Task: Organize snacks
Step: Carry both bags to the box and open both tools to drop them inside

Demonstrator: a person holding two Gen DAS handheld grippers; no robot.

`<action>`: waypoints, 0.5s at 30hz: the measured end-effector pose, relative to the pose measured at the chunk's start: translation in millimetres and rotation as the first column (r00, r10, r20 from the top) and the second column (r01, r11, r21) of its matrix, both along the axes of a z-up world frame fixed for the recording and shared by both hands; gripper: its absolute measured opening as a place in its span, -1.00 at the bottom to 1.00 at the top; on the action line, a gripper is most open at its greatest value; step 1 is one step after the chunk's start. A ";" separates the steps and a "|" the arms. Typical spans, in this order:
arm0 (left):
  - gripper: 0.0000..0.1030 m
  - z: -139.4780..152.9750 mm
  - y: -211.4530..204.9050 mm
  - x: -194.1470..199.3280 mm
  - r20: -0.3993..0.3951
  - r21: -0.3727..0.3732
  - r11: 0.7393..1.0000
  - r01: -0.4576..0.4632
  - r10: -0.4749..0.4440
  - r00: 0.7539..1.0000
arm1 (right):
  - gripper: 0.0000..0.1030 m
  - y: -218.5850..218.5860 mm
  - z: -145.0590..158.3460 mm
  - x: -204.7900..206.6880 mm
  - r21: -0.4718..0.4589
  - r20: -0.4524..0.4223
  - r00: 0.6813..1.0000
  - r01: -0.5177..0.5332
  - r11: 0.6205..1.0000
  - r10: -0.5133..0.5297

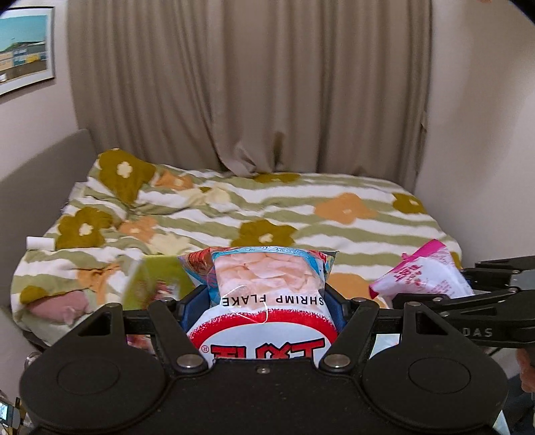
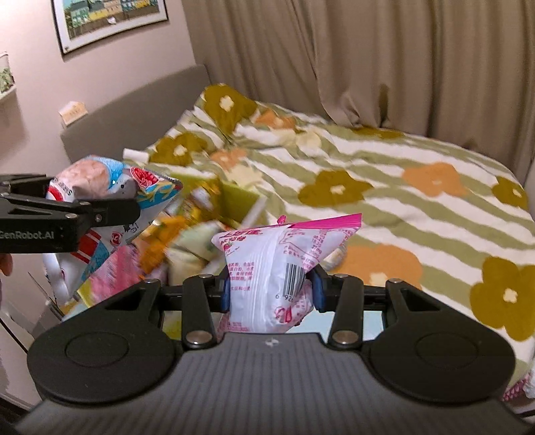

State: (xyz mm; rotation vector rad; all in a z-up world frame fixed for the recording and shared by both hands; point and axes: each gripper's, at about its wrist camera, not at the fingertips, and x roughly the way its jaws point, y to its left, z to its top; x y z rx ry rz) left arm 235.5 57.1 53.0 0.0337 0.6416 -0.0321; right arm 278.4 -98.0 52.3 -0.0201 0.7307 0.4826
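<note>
- Your left gripper is pinching the shrimp flake bag: the blue pads press on both sides of the bag, which stands up between them, its printed words upside down to the left wrist camera.
- Your right gripper is pinching the pink and white snack packet, its blue pads tight against the crumpled lower half, barcode facing the camera, the pink sealed edge pointing up and to the right.
- Both bags are held in the air above the near edge of the bed, which is covered by a striped floral duvet.
- From the right wrist camera the shrimp flake bag sits at the left, with your left gripper's black finger across it.
- Below and between the two bags lies a blurred pile of other snack packs, yellow, green and pink; I cannot tell them apart.
- Beige curtains hang at the far side, and a framed picture is on the left wall.
</note>
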 end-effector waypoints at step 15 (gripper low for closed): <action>0.43 -33.4 137.5 38.3 -0.024 -0.079 0.994 0.072 -0.074 0.997 | 0.12 147.0 10.1 14.8 0.083 -0.032 0.985 0.171 0.982 -0.169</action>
